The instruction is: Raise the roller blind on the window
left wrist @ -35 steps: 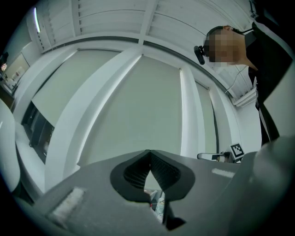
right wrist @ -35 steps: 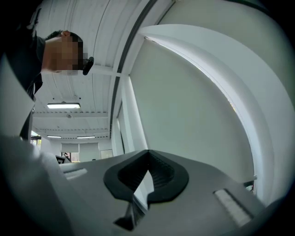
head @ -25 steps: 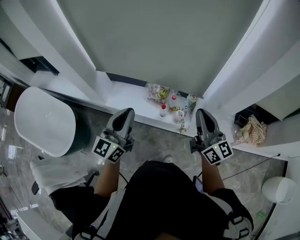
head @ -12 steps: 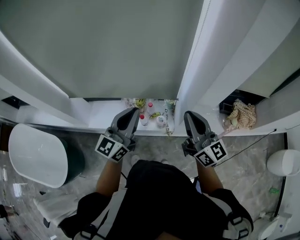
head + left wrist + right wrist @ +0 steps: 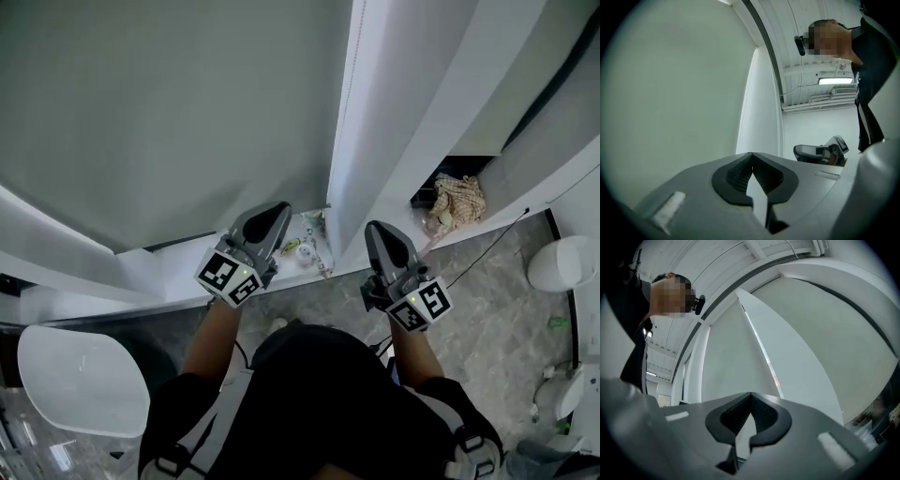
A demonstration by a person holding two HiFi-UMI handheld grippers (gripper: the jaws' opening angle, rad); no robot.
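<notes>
Roller blind (image 5: 169, 112) lowered close to sill (image 5: 178, 274), bead chain (image 5: 348, 103) at its right edge, marble floor (image 5: 487, 328) behind, left gripper (image 5: 275, 214) and right gripper (image 5: 377, 231) closed, empty.

White windowsill (image 5: 159, 277), small items (image 5: 306, 249) on it

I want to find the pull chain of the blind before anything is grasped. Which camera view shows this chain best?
The right gripper view: the chain hangs close ahead, above the shut jaws, its beads visible. The head view shows it only as a thin line beside the blind. The left gripper view does not show it.
</notes>
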